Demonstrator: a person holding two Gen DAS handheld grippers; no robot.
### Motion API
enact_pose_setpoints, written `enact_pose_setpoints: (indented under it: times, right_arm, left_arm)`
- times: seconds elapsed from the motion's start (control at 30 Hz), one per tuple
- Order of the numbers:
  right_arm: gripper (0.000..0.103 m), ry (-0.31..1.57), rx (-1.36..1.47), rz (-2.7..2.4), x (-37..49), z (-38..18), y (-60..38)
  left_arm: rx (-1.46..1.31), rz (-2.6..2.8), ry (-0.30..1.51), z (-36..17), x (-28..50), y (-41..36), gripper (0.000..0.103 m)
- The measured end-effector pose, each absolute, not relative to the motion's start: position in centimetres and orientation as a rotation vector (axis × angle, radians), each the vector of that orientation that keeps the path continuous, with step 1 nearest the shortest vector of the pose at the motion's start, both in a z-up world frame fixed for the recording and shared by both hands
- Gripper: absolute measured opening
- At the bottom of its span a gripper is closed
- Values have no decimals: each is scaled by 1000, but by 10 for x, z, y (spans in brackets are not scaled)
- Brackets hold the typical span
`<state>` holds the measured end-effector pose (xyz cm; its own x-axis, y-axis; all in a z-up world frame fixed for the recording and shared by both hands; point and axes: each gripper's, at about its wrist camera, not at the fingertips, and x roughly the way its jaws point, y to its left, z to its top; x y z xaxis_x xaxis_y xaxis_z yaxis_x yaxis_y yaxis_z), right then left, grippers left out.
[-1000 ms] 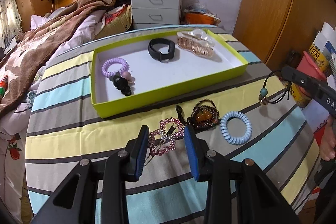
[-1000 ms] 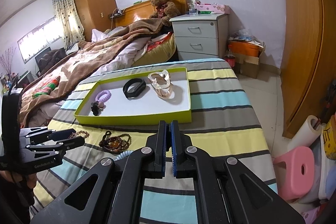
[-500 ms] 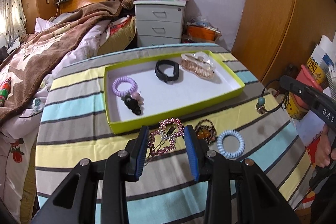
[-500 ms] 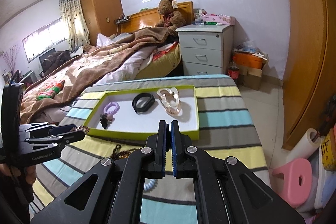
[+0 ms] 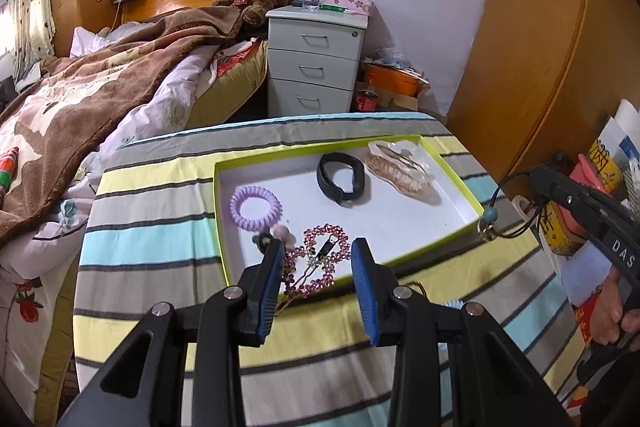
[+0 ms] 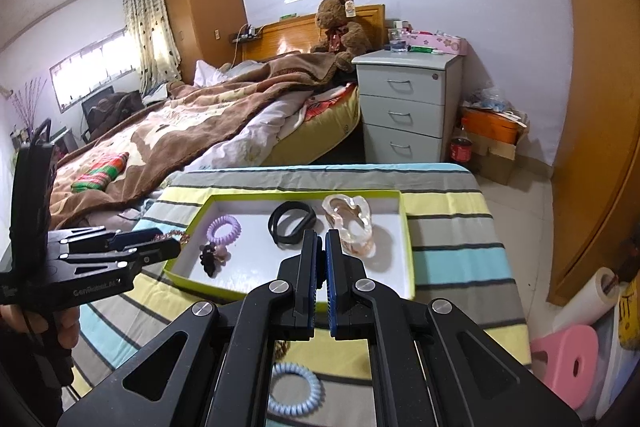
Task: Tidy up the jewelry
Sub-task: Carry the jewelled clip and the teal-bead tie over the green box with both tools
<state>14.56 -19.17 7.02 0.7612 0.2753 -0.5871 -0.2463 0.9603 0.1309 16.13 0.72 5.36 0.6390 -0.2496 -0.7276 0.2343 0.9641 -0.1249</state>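
My left gripper [image 5: 318, 254] is shut on a pink rhinestone hair clip [image 5: 320, 261] and hangs over the near edge of the lime-green tray [image 5: 219, 219]. The tray holds a purple coil tie [image 5: 256, 207], a black band [image 5: 341, 179], a clear rose claw clip [image 5: 400, 169] and a black-and-pink bobble tie [image 6: 212, 257]. At the right, my right gripper [image 5: 537, 174] is shut on a dark cord bracelet with a blue bead [image 5: 490, 223], which dangles beside the tray's right corner. In the right wrist view its jaws [image 6: 322, 241] are pressed together.
A light blue coil tie [image 6: 294, 391] and a brown beaded bracelet [image 6: 282, 347] lie on the striped tablecloth [image 5: 152, 227] in front of the tray. Beyond the table are a bed [image 6: 180, 131], a grey drawer unit [image 6: 408, 111] and, at the right, a pink stool [image 6: 572, 359].
Both hands have risen and moved forward toward the tray. The pink clip, still in my left gripper, has gone from above the tablecloth to above the tray's near edge. The bracelet still dangles.
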Motion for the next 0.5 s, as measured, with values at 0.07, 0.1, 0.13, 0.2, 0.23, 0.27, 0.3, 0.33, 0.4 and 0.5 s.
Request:
enact_pose_setpoints:
  times: [0.07, 0.1, 0.13, 0.2, 0.23, 0.27, 0.3, 0.33, 0.4, 0.5]
  right_arm:
    - [4, 658, 42, 287, 153, 67, -188]
    - [4, 669, 37, 289, 159, 63, -184]
    - [4, 676, 33, 288, 162, 61, -182]
    - [4, 690, 26, 291, 171, 56, -178]
    - [4, 695, 24, 290, 173, 53, -177]
    - [4, 703, 22, 289, 178, 50, -175]
    - [4, 709, 22, 290, 181, 48, -173]
    - [4, 718, 22, 290, 185, 45, -172]
    - [4, 734, 19, 291, 192, 39, -170]
    - [4, 758, 15, 295, 200, 31, -167]
  left_arm:
    - [-28, -274, 836, 52, 169, 9, 36]
    - [-33, -270, 839, 51, 174, 10, 36]
    - [-36, -269, 838, 50, 178, 10, 36]
    - [-48, -271, 843, 48, 187, 11, 36]
    - [-50, -273, 847, 47, 191, 11, 36]
    - [-50, -275, 848, 45, 195, 10, 36]
    - [-50, -273, 852, 44, 200, 10, 36]
    - [-51, -274, 855, 43, 205, 10, 36]
    - [-60, -271, 861, 40, 214, 11, 36]
    - [-61, -268, 865, 37, 225, 10, 36]
